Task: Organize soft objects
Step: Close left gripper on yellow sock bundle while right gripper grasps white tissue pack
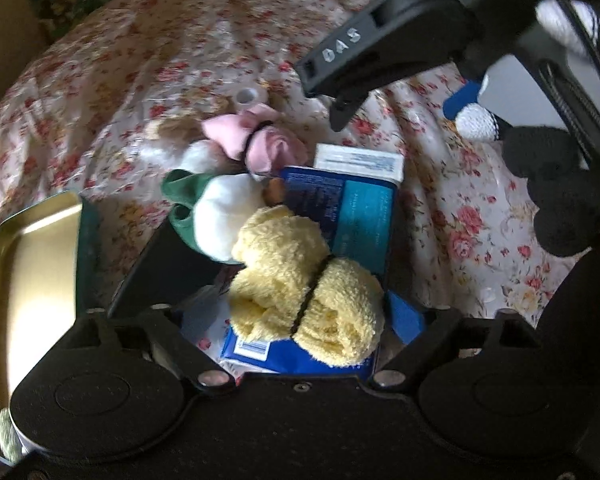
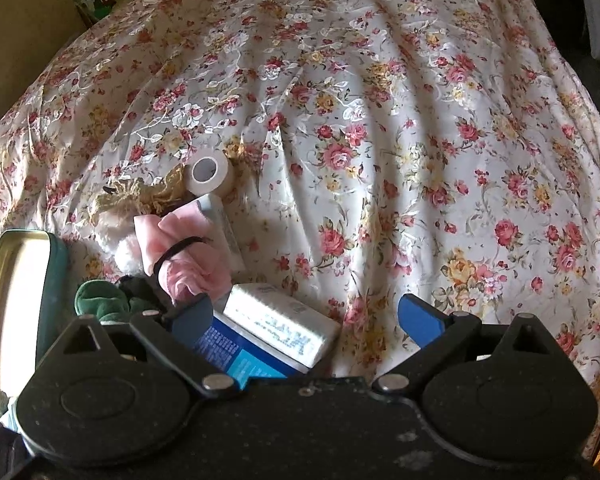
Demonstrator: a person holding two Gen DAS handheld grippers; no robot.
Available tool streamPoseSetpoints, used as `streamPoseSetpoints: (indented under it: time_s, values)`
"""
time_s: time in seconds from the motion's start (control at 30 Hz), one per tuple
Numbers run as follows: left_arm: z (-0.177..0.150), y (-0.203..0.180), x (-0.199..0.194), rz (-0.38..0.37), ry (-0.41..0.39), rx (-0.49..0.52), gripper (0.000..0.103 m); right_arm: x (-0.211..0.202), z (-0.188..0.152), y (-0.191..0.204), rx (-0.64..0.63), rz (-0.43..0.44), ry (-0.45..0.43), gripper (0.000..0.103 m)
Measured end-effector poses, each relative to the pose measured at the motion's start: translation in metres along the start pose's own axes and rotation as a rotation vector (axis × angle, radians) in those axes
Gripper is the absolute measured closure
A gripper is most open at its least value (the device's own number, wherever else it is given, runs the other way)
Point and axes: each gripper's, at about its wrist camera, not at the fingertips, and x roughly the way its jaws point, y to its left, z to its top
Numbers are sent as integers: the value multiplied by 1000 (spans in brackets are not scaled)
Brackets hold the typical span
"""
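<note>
Raised letters "DAS" mark the black arm of the right gripper (image 1: 342,114) seen from the left wrist. Print on the blue box (image 1: 356,216) and the white box (image 2: 284,322) is too blurred to read. The left gripper (image 1: 300,280) stands partly open around a yellow fluffy bundle (image 1: 308,284) bound by 1 black band; contact of its pads cannot be told. The right gripper's jaws stand wide and empty. A pink cloth bundle (image 2: 188,256), a green-and-white bundle (image 1: 216,204), a tape roll (image 2: 210,174) and a gold tin (image 1: 28,272) lie on a flowered sheet (image 2: 380,120).
</note>
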Motion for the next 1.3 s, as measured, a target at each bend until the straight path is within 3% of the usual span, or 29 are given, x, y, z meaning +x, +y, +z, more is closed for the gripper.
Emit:
streamPoseSetpoints:
  time_s: [0.17,0.33,0.6,0.9,0.97,1.07,1.1,1.23,1.3]
  values:
    - [7,5,8,-63,-15,37,38,5,0,-2,11,-3,21,3]
    - [9,12,3,-106,-23,-7,47,12,1,-5,20,-17,36,3]
    - [3,19,-7,-123,-21,-25,48,26,2,1,57,-38,61,3]
    - [4,25,-5,-125,-17,-60,48,51,6,25,-31,-164,77,4]
    - [4,26,-5,-128,-13,-72,48,44,11,14,16,-249,25,4]
    - [3,25,-6,-122,-17,-61,48,33,16,0,61,-469,-84,9]
    - [2,25,-6,-119,-18,-59,48,29,16,-4,79,-468,-100,9]
    - [2,28,-5,-118,-16,-68,48,19,12,-14,133,-242,-72,9]
    - [2,29,-5,-112,-17,-73,48,24,11,-9,121,-187,-46,8]
